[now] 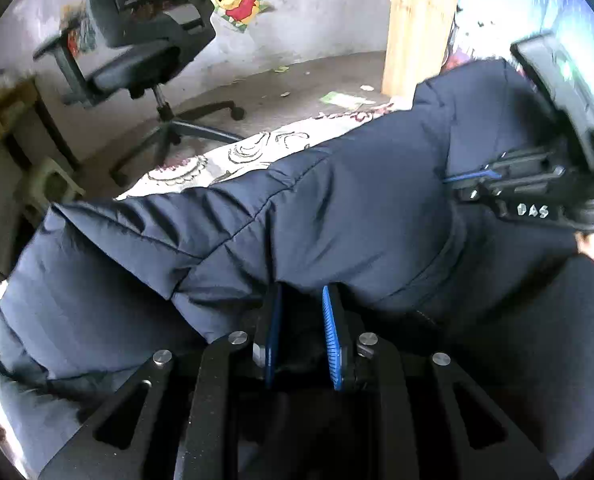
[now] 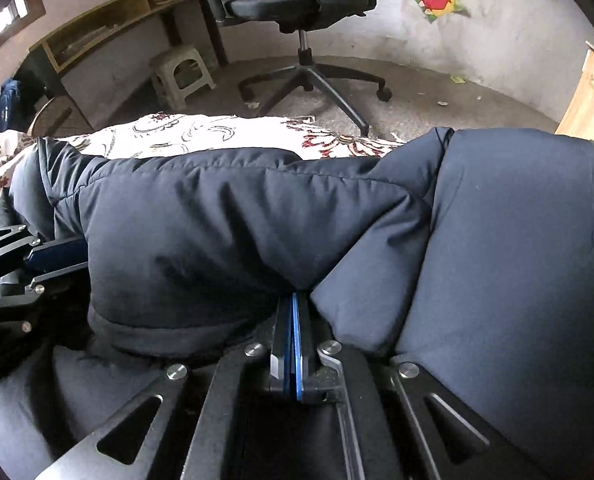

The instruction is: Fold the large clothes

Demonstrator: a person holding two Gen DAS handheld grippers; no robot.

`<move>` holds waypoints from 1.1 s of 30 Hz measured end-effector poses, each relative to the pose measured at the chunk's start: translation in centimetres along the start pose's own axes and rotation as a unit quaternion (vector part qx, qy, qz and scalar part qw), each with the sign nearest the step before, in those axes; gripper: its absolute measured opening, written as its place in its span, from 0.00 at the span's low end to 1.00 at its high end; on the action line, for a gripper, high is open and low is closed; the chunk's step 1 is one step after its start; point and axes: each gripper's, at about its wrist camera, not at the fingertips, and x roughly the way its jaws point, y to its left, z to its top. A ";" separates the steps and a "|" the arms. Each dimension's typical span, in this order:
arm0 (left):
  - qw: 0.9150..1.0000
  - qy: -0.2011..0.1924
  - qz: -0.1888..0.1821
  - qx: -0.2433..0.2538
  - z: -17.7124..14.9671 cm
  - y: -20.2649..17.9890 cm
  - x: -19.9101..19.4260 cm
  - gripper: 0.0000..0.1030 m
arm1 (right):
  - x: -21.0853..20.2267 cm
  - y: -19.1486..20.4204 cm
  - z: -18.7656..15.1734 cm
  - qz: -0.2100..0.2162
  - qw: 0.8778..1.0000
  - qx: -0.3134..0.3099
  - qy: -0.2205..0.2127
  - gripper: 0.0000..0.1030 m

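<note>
The navy padded jacket [image 2: 257,216] lay on a floral bedsheet [image 2: 201,132]; an office chair [image 2: 305,4] stood far behind on the floor. The left gripper [image 1: 301,300] was narrowly open and pinched a jacket fold; the right gripper [image 2: 295,300] was fully closed on the jacket fabric.

Two wrist fisheyes, both close over a dark padded jacket [image 1: 337,208] on a patterned bedspread [image 2: 201,134].

Each looks steeply down along its own fingers, the jacket filling the lower frame. Both face the same wall, sharing the office chair [image 2: 305,4], the bear poster [image 1: 237,2] and the floor. The left view catches the right gripper [image 1: 473,178] at its right edge; the right view shows the left gripper [image 2: 53,258] at its left.
</note>
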 end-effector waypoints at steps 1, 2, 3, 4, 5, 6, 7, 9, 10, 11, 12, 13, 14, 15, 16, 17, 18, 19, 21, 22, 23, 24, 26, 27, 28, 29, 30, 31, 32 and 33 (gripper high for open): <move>1.000 0.002 0.013 0.007 -0.1 -0.4 0.0 0.18 | 0.0 0.0 -0.1 0.000 1.000 0.001 -0.001 0.00; 1.000 0.003 0.022 0.013 -0.1 -0.7 0.1 0.18 | -0.1 0.1 -0.1 -0.001 1.000 0.001 -0.003 0.00; 0.999 0.003 0.035 0.018 -0.1 -1.1 0.0 0.18 | -0.3 0.3 -0.2 -0.008 1.000 -0.004 -0.006 0.00; 0.999 0.001 0.047 0.021 -0.2 -1.5 -0.2 0.18 | -0.5 0.8 -0.3 -0.019 1.000 -0.010 -0.010 0.00; 0.998 -0.003 0.056 0.022 -0.3 -1.8 -0.5 0.18 | -0.6 1.2 -0.4 -0.029 0.999 -0.016 -0.012 0.00; 0.997 -0.011 0.067 0.023 -0.5 -2.1 -0.8 0.18 | -1.0 2.0 -0.4 -0.054 0.998 -0.033 -0.014 0.00; 0.996 -0.017 0.081 0.023 -0.9 -2.3 -1.3 0.18 | -1.1 2.5 -0.3 -0.065 0.997 -0.044 -0.012 0.01; 0.994 -0.025 0.103 0.017 -1.4 -2.7 -2.3 0.20 | -1.6 2.8 -0.1 -0.071 0.996 -0.044 -0.006 0.02; 0.994 -0.028 0.107 0.011 -1.6 -2.8 -2.8 0.21 | -2.1 2.5 0.0 -0.060 0.998 -0.027 -0.004 0.02; 0.994 -0.029 0.107 0.003 -1.8 -2.6 -3.2 0.23 | -2.6 2.0 0.1 -0.045 0.999 -0.006 -0.005 0.04; 0.994 -0.030 0.105 -0.009 -1.9 -2.5 -3.7 0.26 | -3.4 1.4 0.1 -0.024 0.999 0.017 -0.013 0.10; 0.994 -0.030 0.099 -0.025 -2.1 -2.2 -4.3 0.26 | -4.1 1.0 0.0 -0.006 0.999 0.035 -0.022 0.17; 0.994 -0.030 0.094 -0.037 -2.2 -2.0 -4.7 0.26 | -4.6 0.7 -0.1 0.008 0.999 0.045 -0.026 0.32; 0.994 -0.031 0.086 -0.057 -2.4 -1.6 -5.5 0.26 | -5.5 0.5 -0.4 0.030 0.997 0.059 -0.033 0.43; 0.994 -0.033 0.080 -0.071 -2.2 -1.4 -6.0 0.26 | -6.1 0.5 -0.5 0.034 0.997 0.061 -0.039 0.45; 0.993 -0.037 0.073 -0.086 -2.0 -1.2 -6.7 0.26 | -7.0 0.7 -0.8 0.030 0.997 0.054 -0.048 0.48; 0.991 -0.046 0.054 -0.112 -2.1 -0.9 -7.8 0.27 | -7.6 0.9 -0.9 0.026 0.997 0.049 -0.053 0.50; 0.989 -0.053 0.040 -0.130 -2.0 -0.7 -8.6 0.29 | -8.4 1.2 -1.2 0.021 0.997 0.040 -0.063 0.51; 0.986 -0.065 0.033 -0.150 -2.0 -0.9 -10.0 0.52 | -9.9 1.6 -1.7 0.023 0.996 0.035 -0.083 0.56; 0.984 -0.078 0.039 -0.155 -2.0 -1.1 -11.1 0.58 | -11.0 1.8 -2.2 0.025 0.994 0.037 -0.097 0.59; 0.983 -0.089 0.047 -0.156 -1.7 -1.1 -12.0 0.68 | -11.8 2.0 -2.6 0.024 0.993 0.039 -0.107 0.65; 0.981 -0.102 0.053 -0.157 -1.6 -1.2 -13.0 0.73 | -12.5 2.0 -3.0 0.022 0.992 0.039 -0.115 0.69; 0.978 -0.121 0.052 -0.165 -1.7 -1.3 -14.7 0.75 | -14.2 2.4 -4.0 0.019 0.990 0.039 -0.134 0.73; 0.976 -0.126 0.046 -0.173 -1.6 -1.4 -15.8 0.75 | -14.9 2.6 -4.3 0.016 0.989 0.037 -0.140 0.75; 0.975 -0.128 0.041 -0.178 -1.7 -1.6 -16.6 0.75 | -15.6 2.7 -4.7 0.013 0.988 0.033 -0.147 0.77; 0.974 -0.130 0.036 -0.183 -1.8 -1.4 -17.4 0.76 | -16.4 2.9 -5.1 0.010 0.988 0.028 -0.154 0.82; 0.973 -0.132 0.034 -0.185 -1.8 -1.3 -17.9 0.78 | -17.3 3.4 -5.5 0.005 0.986 0.021 -0.162 0.88; 0.972 -0.138 0.031 -0.189 -2.1 -1.7 -19.1 0.80 | -18.2 3.8 -5.9 0.000 0.985 0.018 -0.171 0.90; 0.971 -0.143 0.028 -0.190 -2.3 -1.9 -19.6 0.86 | -18.9 4.2 -6.2 -0.004 0.984 0.016 -0.179 0.93; 0.968 -0.160 0.023 -0.192 -2.9 -2.3 -21.1 0.92 | -19.4 4.3 -6.6 -0.006 0.983 0.014 -0.185 0.95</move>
